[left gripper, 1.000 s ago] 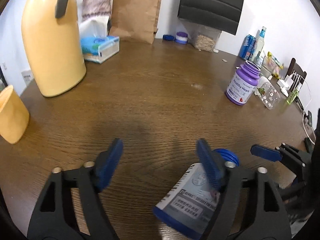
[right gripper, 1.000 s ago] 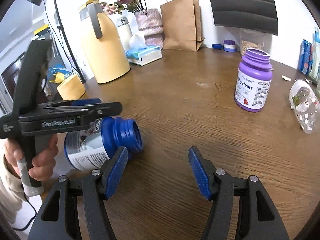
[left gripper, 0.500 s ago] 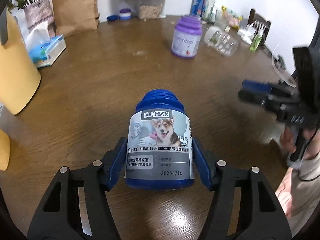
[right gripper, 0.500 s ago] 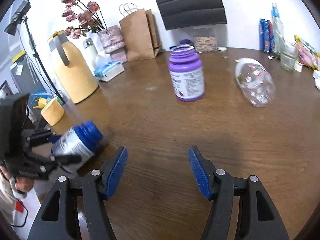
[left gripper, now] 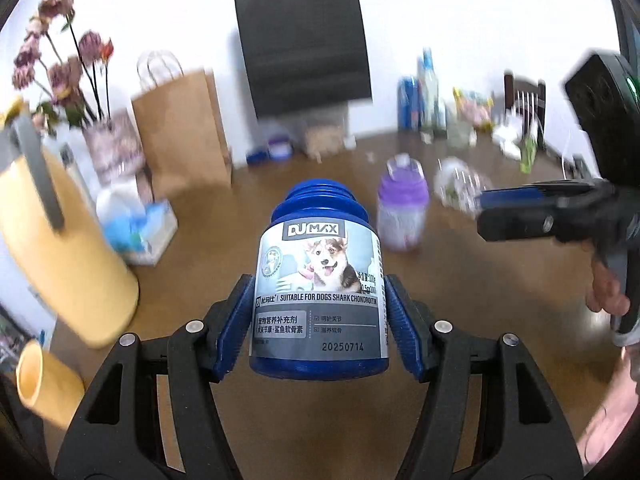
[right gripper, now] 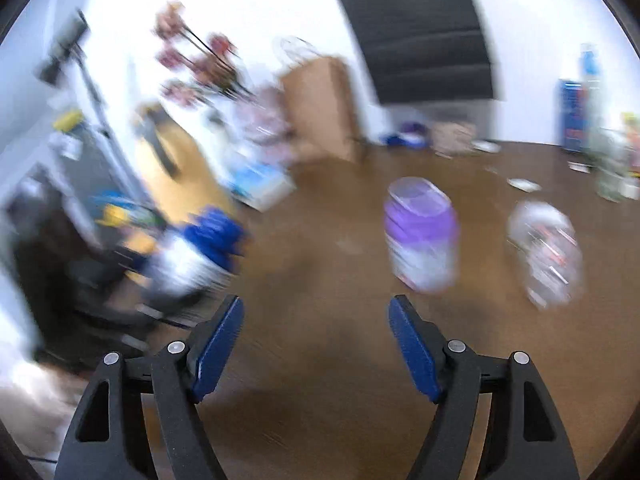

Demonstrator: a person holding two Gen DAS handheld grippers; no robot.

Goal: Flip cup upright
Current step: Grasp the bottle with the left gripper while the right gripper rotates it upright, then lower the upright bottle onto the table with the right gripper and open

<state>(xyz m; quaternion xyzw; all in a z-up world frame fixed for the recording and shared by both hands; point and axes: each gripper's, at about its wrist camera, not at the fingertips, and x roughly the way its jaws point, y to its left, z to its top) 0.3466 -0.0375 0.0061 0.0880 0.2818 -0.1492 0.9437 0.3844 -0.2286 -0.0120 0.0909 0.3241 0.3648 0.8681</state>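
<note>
My left gripper is shut on a blue supplement bottle with a dog picture on its label. The bottle points away from me along the fingers, neck forward, held above the brown table. It shows blurred at the left in the right wrist view. My right gripper is open and empty over the table; it also shows in the left wrist view, at the right. A small yellow cup lies at the table's left edge, its opening toward the camera.
A purple bottle stands mid-table, with a clear plastic bottle lying on its side to its right. A large yellow jug, tissue box, paper bag and flower vase stand at the back left. Bottles crowd the back right.
The left gripper has closed on the blue bottle and lifted and tilted it up off the table. The right gripper has swung right, away from the bottle, and stays open.
</note>
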